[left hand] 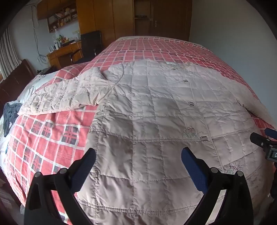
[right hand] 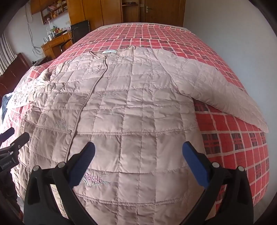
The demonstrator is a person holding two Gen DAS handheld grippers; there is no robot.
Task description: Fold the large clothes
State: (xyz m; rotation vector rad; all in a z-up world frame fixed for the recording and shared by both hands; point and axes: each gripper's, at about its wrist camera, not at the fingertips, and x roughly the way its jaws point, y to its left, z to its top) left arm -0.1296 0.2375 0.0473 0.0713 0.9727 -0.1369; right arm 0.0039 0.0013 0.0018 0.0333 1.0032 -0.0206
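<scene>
- Bed covered by a red-and-white checked bedspread, wooden wardrobes behind.
- Pale pink quilted jacket lies flat on it, front up, sleeves spread.
- Left gripper: jaws wide, empty, above the hem.
- Right gripper: jaws wide, empty, likewise over the lower panel.

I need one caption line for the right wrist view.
Open right gripper above a pale pink quilted jacket spread flat on a red plaid bedspread.

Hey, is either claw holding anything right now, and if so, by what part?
Nothing is held. The left claw and right claw are both open above the quilted jacket, which lies flat on the bed.
</scene>
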